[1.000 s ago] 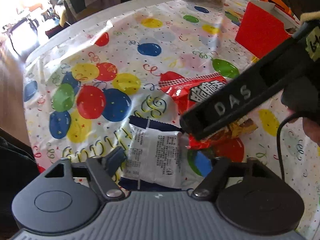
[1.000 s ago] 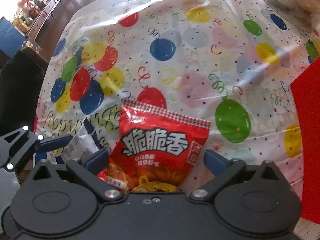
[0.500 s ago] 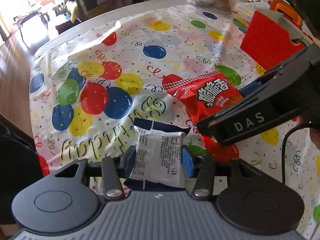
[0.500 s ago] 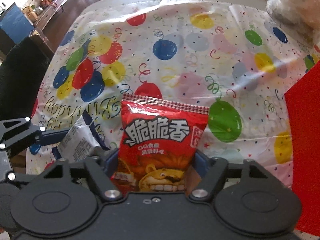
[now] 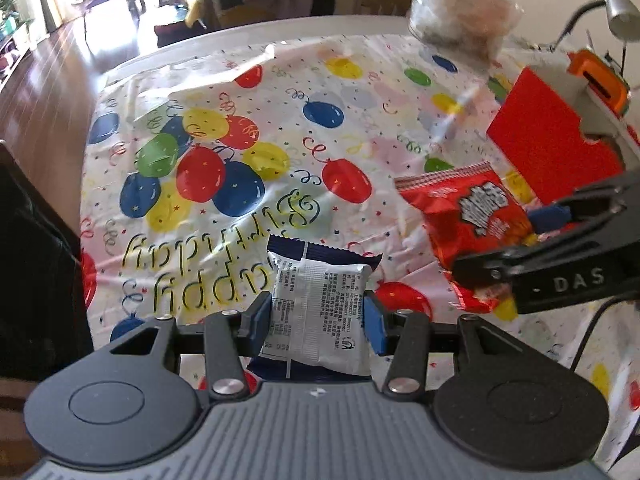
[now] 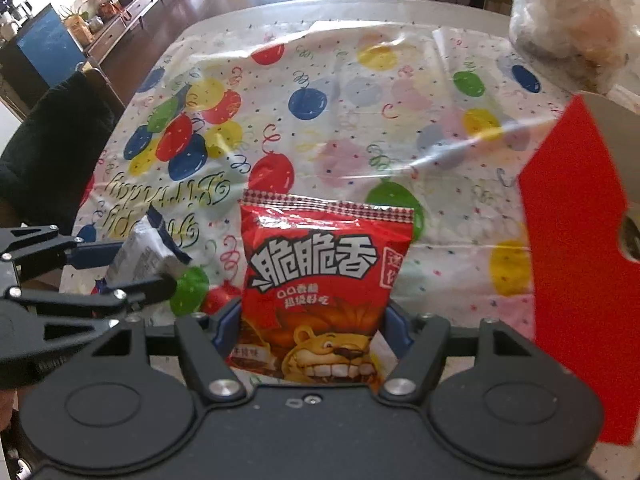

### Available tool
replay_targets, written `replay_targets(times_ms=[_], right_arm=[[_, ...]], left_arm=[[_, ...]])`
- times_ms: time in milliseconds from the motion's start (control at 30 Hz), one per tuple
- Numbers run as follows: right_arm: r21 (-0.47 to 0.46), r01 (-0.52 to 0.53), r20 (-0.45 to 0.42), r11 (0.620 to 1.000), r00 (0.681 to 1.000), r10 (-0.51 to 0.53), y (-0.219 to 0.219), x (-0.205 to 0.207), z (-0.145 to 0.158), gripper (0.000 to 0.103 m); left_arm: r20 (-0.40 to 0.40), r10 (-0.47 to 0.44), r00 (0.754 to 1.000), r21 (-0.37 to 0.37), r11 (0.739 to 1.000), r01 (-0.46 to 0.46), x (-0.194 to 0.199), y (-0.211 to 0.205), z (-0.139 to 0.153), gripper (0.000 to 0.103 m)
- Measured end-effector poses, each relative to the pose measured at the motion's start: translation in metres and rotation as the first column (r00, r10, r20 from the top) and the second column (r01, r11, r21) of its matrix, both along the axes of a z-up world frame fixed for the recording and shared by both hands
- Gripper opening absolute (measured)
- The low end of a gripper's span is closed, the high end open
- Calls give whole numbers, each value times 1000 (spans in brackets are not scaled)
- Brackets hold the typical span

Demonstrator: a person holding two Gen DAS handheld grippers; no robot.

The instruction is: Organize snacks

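Both sets of jaws are clenched on snack packets. On the left gripper (image 5: 318, 322), the blue pads (image 5: 375, 330) press in on the two side edges of a white packet (image 5: 320, 312) with a dark blue border, its printed back facing up. It hangs just above the near edge of the table (image 5: 192, 50), over the balloon-print tablecloth (image 5: 280, 128). On the right gripper (image 6: 314, 326), the pads pinch the lower part of a red chip bag (image 6: 324, 272), which stands upright with its lion picture facing the camera and its crimped top edge pointing towards the far edge of the table. Whether either packet touches the cloth cannot be told.

From the right wrist view, the left gripper and its white packet sit just beside the red bag, towards the table's left edge. An open red box (image 6: 580, 272) stands near the right edge, close to the red bag. A clear plastic bag (image 6: 568, 28) with pale contents sits at the far right corner.
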State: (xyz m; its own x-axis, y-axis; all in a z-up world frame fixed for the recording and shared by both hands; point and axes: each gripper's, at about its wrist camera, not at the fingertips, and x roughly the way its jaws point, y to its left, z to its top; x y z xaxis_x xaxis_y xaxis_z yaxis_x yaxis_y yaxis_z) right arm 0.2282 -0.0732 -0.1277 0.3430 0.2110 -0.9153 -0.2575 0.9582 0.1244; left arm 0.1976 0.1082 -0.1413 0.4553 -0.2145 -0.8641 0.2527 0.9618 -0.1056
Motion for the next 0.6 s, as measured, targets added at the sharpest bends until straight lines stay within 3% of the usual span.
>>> replay_targets(times_ms=[600], right_arm=[[53,-21,173,998,985,11,-70,-58,80,69]], left_arm=[[64,176,982,-130,977,-167,-50,-38,88,47]])
